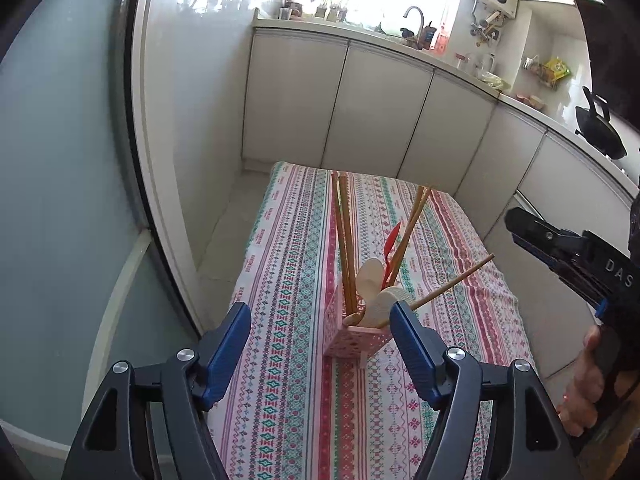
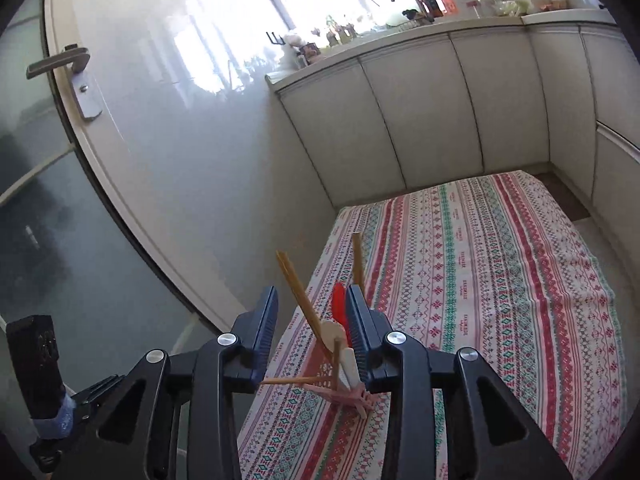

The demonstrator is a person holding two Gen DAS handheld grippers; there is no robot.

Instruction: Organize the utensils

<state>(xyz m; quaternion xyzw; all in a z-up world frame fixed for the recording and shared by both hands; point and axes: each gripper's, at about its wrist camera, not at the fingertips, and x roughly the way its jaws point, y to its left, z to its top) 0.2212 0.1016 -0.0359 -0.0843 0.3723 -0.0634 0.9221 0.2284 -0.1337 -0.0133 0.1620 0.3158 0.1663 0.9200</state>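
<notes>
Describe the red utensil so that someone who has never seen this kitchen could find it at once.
Start at the patterned tablecloth on the table, then find the pink perforated holder standing on it. The red utensil sticks up from the holder among the wooden chopsticks and pale spoons; it is the only bright red piece there.
</notes>
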